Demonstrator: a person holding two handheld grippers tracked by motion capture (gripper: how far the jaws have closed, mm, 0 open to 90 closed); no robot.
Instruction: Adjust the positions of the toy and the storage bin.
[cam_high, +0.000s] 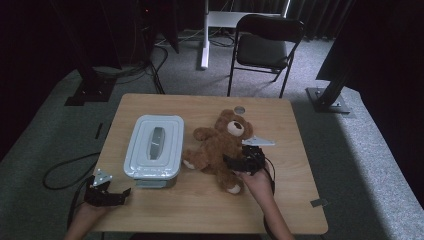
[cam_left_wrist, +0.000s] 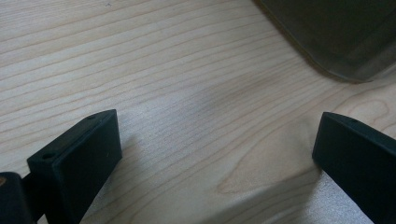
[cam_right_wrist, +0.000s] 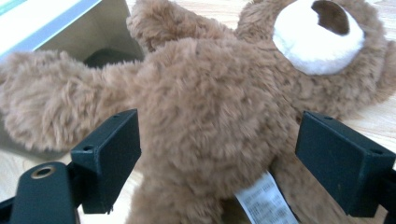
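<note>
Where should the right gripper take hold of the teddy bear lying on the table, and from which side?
Probably the belly of the teddy bear: it lies on its back beside the lidded box, torso broad and soft. The right gripper sits at its leg end, jaws open on either side of the torso, so coming from there and closing across the waist looks best.

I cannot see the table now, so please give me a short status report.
Right claw open, jaws either side of teddy bear. Left claw open over bare table. Lidded box beside bear.
</note>
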